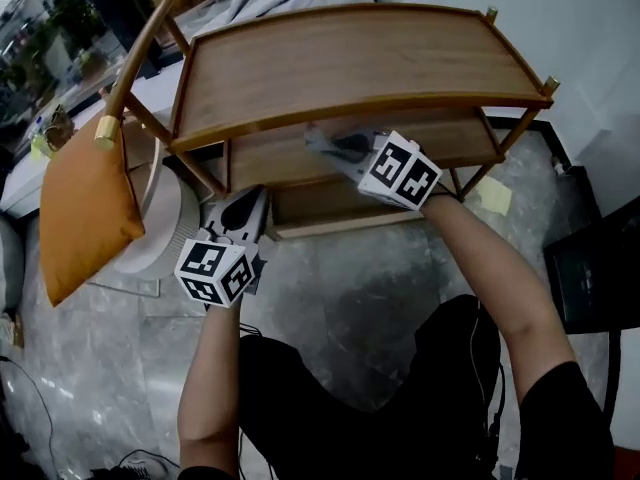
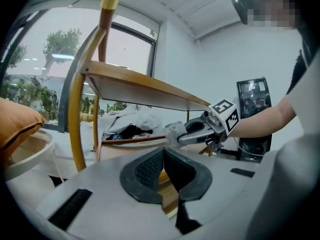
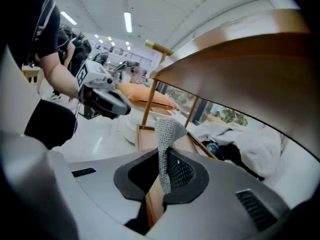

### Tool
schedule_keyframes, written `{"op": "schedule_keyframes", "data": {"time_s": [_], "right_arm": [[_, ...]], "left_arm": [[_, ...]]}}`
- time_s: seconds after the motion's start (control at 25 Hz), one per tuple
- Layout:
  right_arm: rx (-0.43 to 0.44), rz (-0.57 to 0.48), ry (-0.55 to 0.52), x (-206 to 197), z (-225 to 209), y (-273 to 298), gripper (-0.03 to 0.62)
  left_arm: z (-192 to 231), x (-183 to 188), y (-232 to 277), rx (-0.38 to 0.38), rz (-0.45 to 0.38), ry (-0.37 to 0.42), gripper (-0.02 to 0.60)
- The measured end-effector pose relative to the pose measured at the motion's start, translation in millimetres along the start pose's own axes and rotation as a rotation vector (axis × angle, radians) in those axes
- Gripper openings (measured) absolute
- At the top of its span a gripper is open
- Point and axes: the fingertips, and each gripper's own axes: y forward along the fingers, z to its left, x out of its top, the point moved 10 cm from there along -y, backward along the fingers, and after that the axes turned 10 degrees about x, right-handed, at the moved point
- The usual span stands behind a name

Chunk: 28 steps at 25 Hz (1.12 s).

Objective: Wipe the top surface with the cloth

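Observation:
The wooden cart's top surface (image 1: 340, 63) is bare, with brass posts at its corners. My right gripper (image 1: 325, 143) reaches in under the top shelf's front edge, above the middle shelf (image 1: 290, 158). It is shut on a grey mesh cloth (image 3: 164, 134), which stands up between its jaws; the cloth (image 2: 175, 132) also shows in the left gripper view. My left gripper (image 1: 243, 208) hangs lower, by the cart's front left leg. Its pads (image 2: 150, 169) meet at the tips with nothing between them. The top shelf's underside (image 3: 250, 69) fills the upper right of the right gripper view.
An orange cushion (image 1: 85, 208) and a white round object (image 1: 170, 218) sit left of the cart. A black unit (image 1: 595, 268) stands at the right and a yellow note (image 1: 493, 196) lies on the marble floor. Crumpled clothes (image 3: 240, 144) lie beyond the cart.

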Motion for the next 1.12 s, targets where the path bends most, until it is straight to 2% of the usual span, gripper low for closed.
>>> {"op": "schedule_keyframes", "data": {"time_s": [0.08, 0.24, 0.4, 0.56, 0.8, 1.12], "right_arm": [[0.059, 0.048, -0.101, 17, 3, 40, 0.035], [0.139, 0.086, -0.2, 39, 4, 103, 0.035], [0.213, 0.135, -0.36, 56, 8, 150, 0.035], [0.269, 0.172, -0.429, 71, 7, 182, 0.035], [0.367, 0.265, -0.424, 73, 7, 209, 0.035], [0.409, 0.373, -0.345, 50, -2, 205, 0.035]], "left_arm": [[14, -1, -11, 0.027, -0.004, 0.011, 0.012], [36, -8, -30, 0.062, 0.001, 0.017, 0.012], [50, -12, -42, 0.084, 0.003, 0.024, 0.012], [59, -17, -52, 0.096, 0.007, 0.024, 0.012], [65, -22, -63, 0.091, 0.009, 0.025, 0.012], [60, -27, -56, 0.051, 0.017, 0.026, 0.012]]}}
